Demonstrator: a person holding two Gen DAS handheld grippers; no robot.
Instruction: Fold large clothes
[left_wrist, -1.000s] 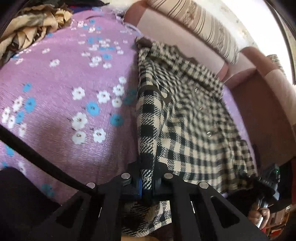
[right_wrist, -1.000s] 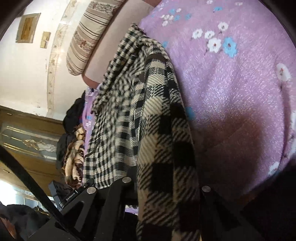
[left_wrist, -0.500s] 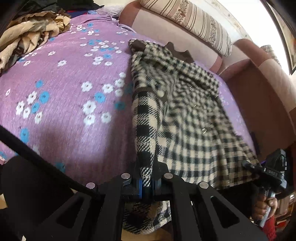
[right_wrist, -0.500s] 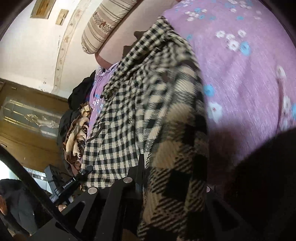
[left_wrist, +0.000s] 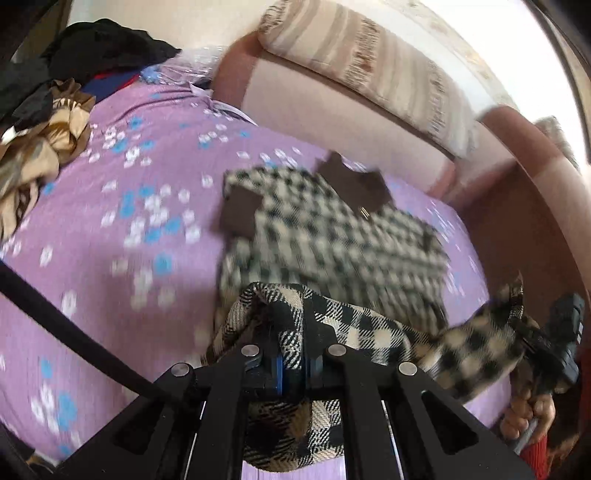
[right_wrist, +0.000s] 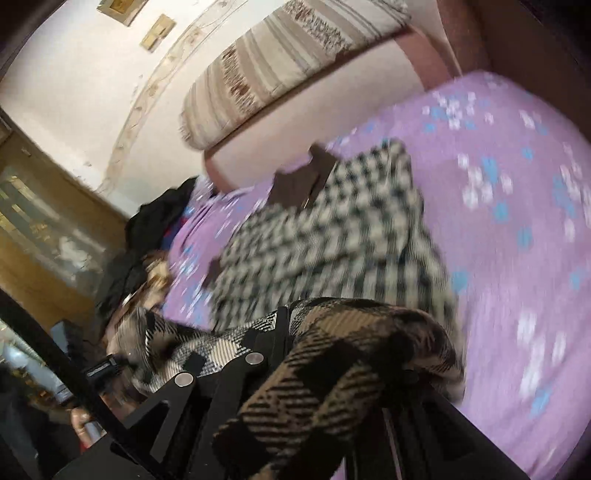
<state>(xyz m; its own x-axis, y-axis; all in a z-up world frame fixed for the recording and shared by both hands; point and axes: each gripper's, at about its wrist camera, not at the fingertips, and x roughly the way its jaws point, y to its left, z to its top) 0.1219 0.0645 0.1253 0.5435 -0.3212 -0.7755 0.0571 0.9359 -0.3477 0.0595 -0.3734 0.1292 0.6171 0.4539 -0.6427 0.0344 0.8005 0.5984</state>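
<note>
A black-and-cream checked garment (left_wrist: 332, 236) with a brown collar lies on the purple flowered bedspread (left_wrist: 110, 229). Its near hem is lifted off the bed and stretched between my two grippers. My left gripper (left_wrist: 291, 362) is shut on the hem's left corner, with cloth bunched over its fingers. At the right edge of the left wrist view my right gripper (left_wrist: 532, 332) holds the other corner, a hand around its handle. In the right wrist view the checked garment (right_wrist: 332, 229) drapes over my right gripper (right_wrist: 284, 339), hiding its fingertips; the left gripper (right_wrist: 110, 365) shows at lower left.
A pile of black and tan clothes (left_wrist: 44, 122) sits at the far left of the bed. A pink sofa back (left_wrist: 332, 107) with a striped bolster (left_wrist: 369, 66) runs behind. A wooden cabinet (right_wrist: 40, 229) stands beyond the bed's left side.
Both grippers have risen and moved toward the collar, carrying the hem up off the bed. The garment now looks shorter, its lower part folding over.
</note>
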